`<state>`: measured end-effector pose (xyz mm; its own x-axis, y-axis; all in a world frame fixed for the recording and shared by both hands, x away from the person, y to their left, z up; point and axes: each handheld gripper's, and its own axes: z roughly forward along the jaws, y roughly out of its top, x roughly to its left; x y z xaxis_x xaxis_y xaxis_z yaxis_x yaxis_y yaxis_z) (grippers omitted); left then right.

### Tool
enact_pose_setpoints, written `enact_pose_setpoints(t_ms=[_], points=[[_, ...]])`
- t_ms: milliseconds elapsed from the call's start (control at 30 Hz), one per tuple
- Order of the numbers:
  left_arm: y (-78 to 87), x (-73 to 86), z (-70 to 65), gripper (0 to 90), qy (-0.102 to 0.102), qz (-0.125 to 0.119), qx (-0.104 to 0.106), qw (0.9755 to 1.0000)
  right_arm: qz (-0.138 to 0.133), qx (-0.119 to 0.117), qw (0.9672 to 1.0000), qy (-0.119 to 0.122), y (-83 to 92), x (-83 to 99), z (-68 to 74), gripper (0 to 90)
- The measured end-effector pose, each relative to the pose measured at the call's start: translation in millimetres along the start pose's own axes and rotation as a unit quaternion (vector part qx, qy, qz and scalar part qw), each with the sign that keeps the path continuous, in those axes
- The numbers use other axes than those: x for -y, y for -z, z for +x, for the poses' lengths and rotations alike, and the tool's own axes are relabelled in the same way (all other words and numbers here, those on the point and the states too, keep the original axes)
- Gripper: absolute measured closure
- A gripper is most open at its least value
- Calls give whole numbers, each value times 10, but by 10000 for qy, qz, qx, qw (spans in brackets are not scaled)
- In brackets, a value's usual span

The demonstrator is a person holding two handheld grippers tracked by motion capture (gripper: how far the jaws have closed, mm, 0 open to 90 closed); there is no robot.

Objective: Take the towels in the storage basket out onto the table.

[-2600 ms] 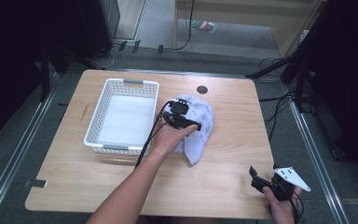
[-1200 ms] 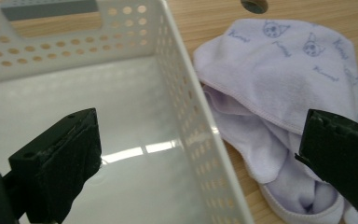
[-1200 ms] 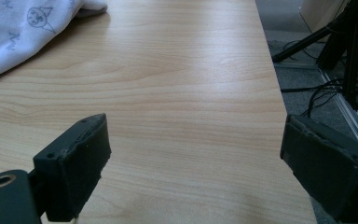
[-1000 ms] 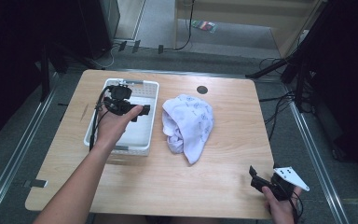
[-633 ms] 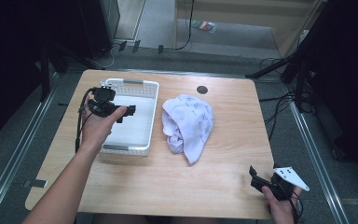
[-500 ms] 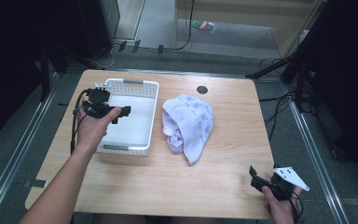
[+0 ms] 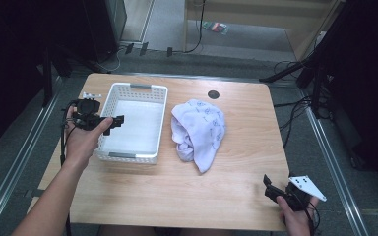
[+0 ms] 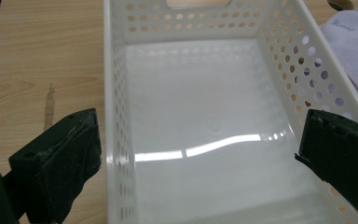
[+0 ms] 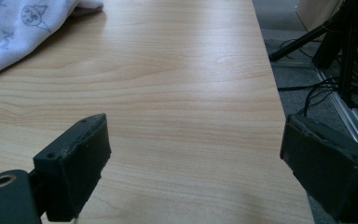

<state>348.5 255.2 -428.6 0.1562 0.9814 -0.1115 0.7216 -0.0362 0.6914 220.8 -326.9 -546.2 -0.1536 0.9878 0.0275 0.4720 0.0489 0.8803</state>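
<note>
1. Left tongs [image 7: 112, 121] hover spread wide over the left rim of the white basket [image 7: 153, 129], grasping nothing.
2. The left gripper view looks into the basket's bare glossy floor; one jaw stands outside its wall.
3. Right tongs [image 7: 270, 188], released, wait at the counter's [image 7: 236, 167] near right corner.
4. The cloth [image 7: 199, 130] lies crumpled just beside the basket, bare counter around it.

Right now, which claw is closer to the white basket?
The left claw, hanging over the white basket's left rim. The right claw sits far off near the table's front right corner.
</note>
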Motion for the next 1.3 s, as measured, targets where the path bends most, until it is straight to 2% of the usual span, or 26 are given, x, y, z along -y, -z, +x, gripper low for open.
enact_pose_setpoints(t_ms=[133,300,400,600,700,767,1067,1100,1267,1300], points=[[48,70,86,0,-22,-35,-87,10000,-1,0,10000,-1,0,0,1,83],[131,152,194,0,36,-150,-82,9998,-2,8,10000,-3,0,0,0,84],[176,212,246,0,-8,-196,-157,9997,-3,12,10000,-2,0,0,0,84],[257,342,371,0,103,-296,-152,9994,-10,13,10000,-17,2,2,-2,85],[273,387,388,0,82,-309,-170,9993,-15,16,10000,-15,5,2,-3,85],[299,474,416,0,42,-340,-228,9992,-18,26,10000,-29,6,3,-3,86],[376,735,496,0,83,-464,-255,9986,-15,42,10000,-49,9,4,-2,86],[392,800,511,0,93,-484,-265,9984,-11,45,10000,-62,8,4,-3,86],[442,927,539,0,136,-600,-256,9978,-11,51,10000,-60,9,4,-2,86],[459,991,546,0,167,-601,-217,9978,-12,51,10000,-65,9,4,-3,86]])
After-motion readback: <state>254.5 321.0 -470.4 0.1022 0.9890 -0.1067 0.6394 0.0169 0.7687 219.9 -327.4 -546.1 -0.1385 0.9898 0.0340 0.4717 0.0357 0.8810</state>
